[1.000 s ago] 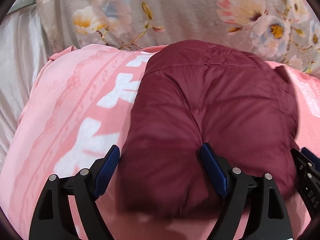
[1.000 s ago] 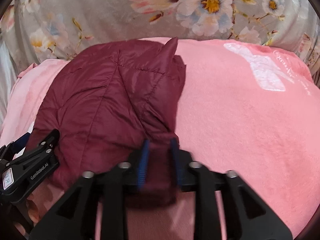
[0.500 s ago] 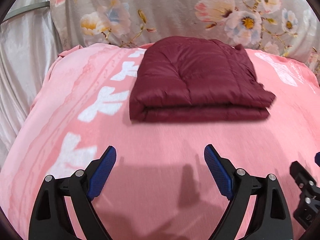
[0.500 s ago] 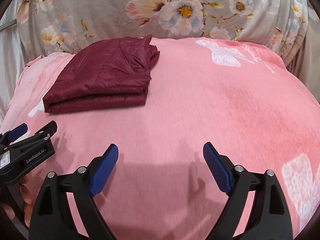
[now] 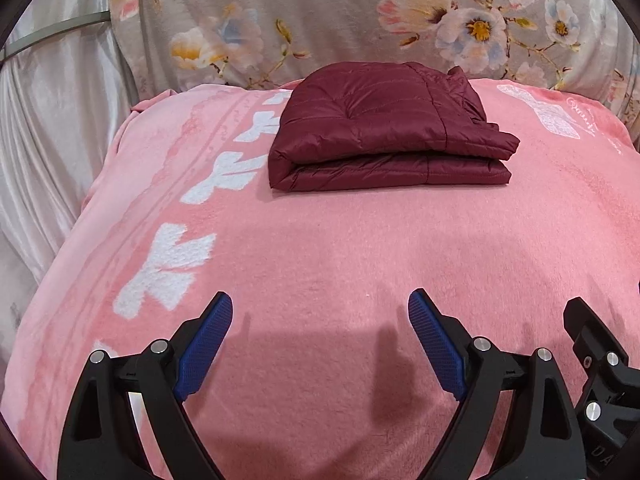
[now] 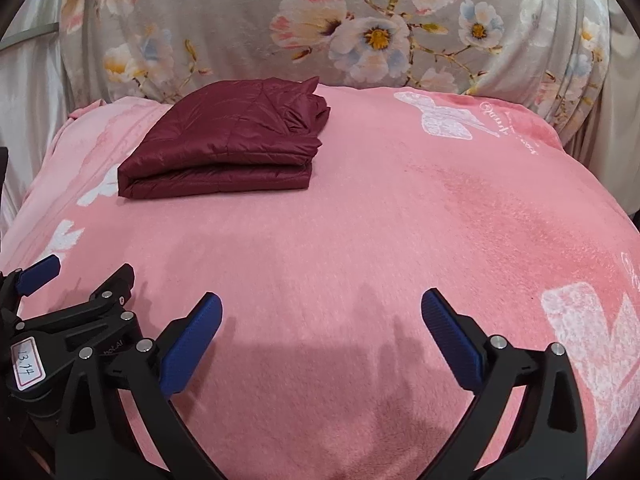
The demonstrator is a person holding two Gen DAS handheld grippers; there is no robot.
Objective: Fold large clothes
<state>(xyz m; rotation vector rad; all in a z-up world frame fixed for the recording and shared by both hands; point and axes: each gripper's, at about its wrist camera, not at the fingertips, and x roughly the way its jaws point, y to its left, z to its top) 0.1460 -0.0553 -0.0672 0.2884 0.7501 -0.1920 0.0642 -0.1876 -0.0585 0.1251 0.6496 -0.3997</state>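
Note:
A dark red quilted jacket (image 5: 384, 132) lies folded into a flat rectangular bundle at the far end of the pink blanket (image 5: 320, 240). The same jacket (image 6: 228, 144) sits far left in the right wrist view. My left gripper (image 5: 320, 304) hovers open over bare blanket, well short of the jacket, with nothing between its blue pads. My right gripper (image 6: 322, 300) is beside it, its jaws opening wide and empty, also well back from the jacket. The left gripper (image 6: 80, 276) shows at the lower left of the right wrist view.
A grey floral cloth (image 5: 320, 8) rises behind the blanket like a backrest. Shiny pale fabric (image 5: 48, 120) hangs at the left edge. White butterfly and letter prints (image 6: 444, 120) mark the blanket. Wide bare blanket lies between the grippers and the jacket.
Both grippers have let go of the jacket and pulled back toward the near side. The right jaws went from pinching the jacket's edge to wide apart. The jacket now lies folded alone.

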